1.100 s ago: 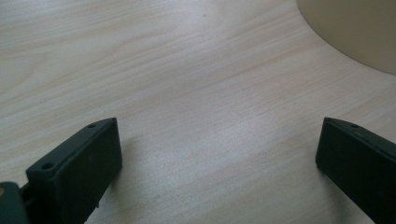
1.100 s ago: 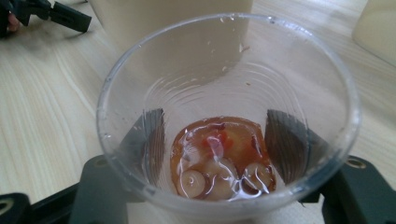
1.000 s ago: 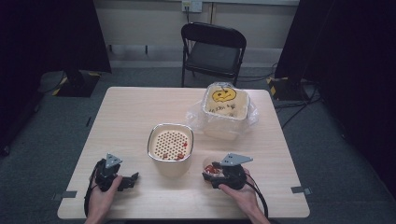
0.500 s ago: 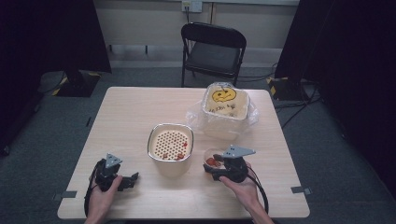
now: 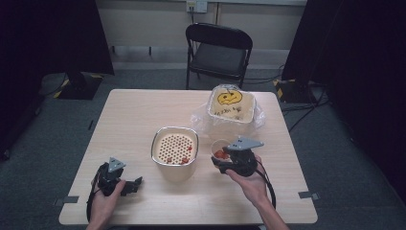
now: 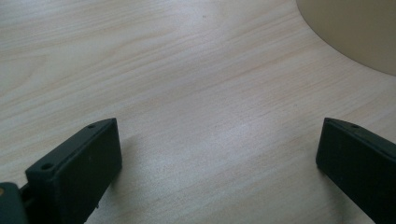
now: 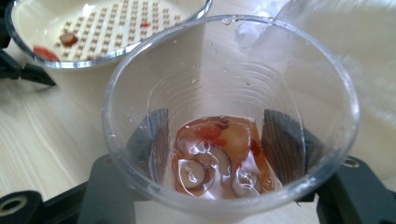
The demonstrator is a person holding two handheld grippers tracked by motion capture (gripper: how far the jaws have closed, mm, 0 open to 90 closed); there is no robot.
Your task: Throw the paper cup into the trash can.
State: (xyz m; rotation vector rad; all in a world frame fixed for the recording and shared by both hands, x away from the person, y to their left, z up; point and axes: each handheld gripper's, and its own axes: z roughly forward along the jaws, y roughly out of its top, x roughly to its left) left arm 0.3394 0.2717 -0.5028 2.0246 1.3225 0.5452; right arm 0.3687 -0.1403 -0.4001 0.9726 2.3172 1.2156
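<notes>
Clear plastic cup (image 7: 229, 116) upright, mouth up, clamped in right hand-held gripper (image 5: 229, 158), left hand-held gripper (image 6: 219, 172) wide

Left hand (image 5: 103, 199): at the table's (image 5: 143, 115) near-left corner, wrapped around its gripper.
Left gripper (image 5: 136, 183): low over the table, jaws wide apart, nothing between them.
Right gripper (image 5: 221, 158): right of table centre, jaws clamped on a clear cup (image 7: 224, 116).
Right hand (image 5: 251, 182): behind its gripper.

You've got one marked thing on the table: the far container's lid (image 5: 231, 102) carries a yellow smiley-like face with dark handwriting beneath it, too small to read. Nothing else in front of you bears legible text, a brand or a number.
</notes>
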